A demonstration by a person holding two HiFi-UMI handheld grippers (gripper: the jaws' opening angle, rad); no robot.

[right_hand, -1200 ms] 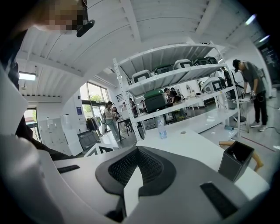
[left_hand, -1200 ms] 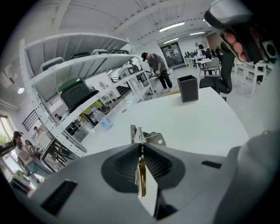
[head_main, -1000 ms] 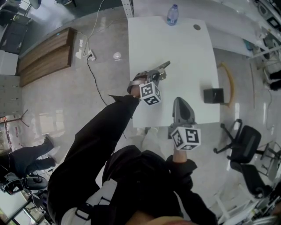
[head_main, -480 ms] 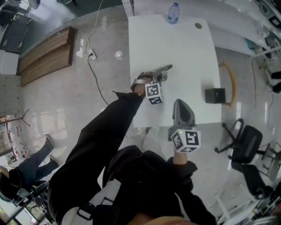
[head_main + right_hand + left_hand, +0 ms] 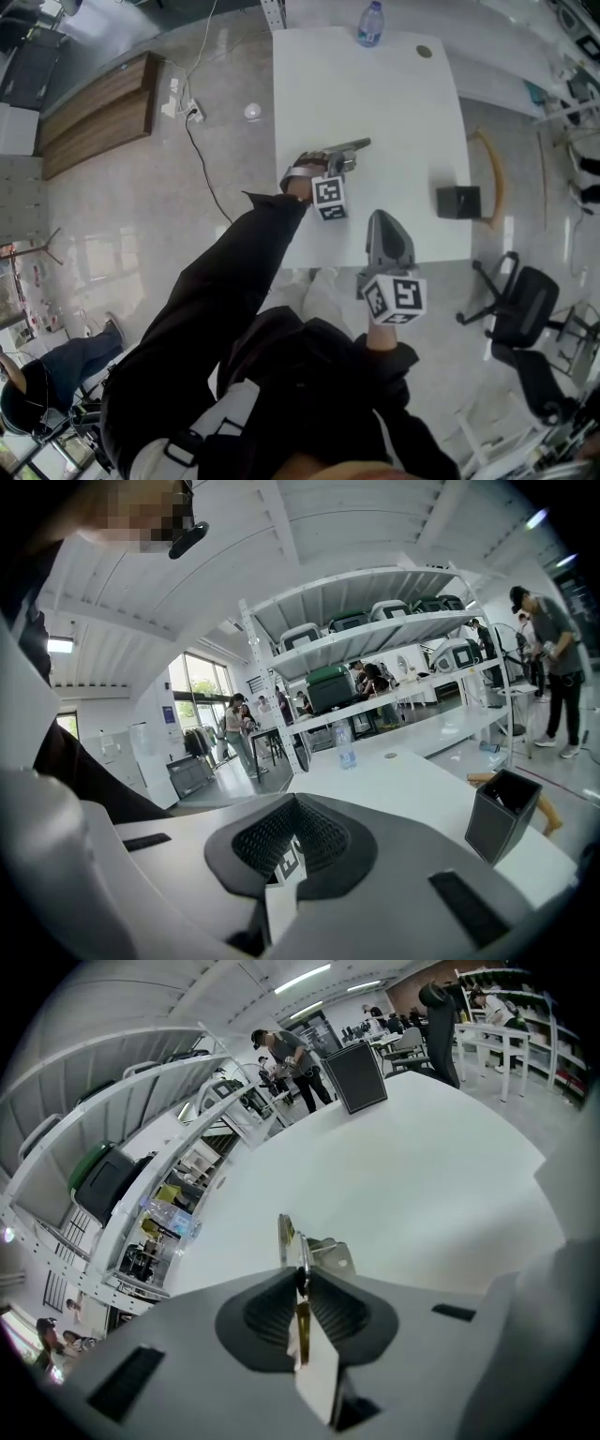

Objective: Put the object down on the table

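On the white surface (image 5: 394, 103) a water bottle (image 5: 370, 23) stands at the far edge. A round cap (image 5: 424, 52) sits near the far right corner, and a black box (image 5: 457, 202) stands against the right edge. All are well apart from both grippers, and nothing lies between them.

The left gripper (image 5: 361, 145) reaches in from the left edge towards the middle. Its jaws are opening, but the pads are on a thin metal object (image 5: 286, 1237) that sticks out ahead of them, low over the surface. I cannot tell whether it touches. The right gripper (image 5: 386, 220) hovers at the near edge, pressed together and empty.

Compared with a second ago, the left gripper lies flatter and a little further in, while the right one has hardly shifted. A person on the floor at the left has walked on.

Count: two grippers, one metal object, one bottle, one box, one cap.
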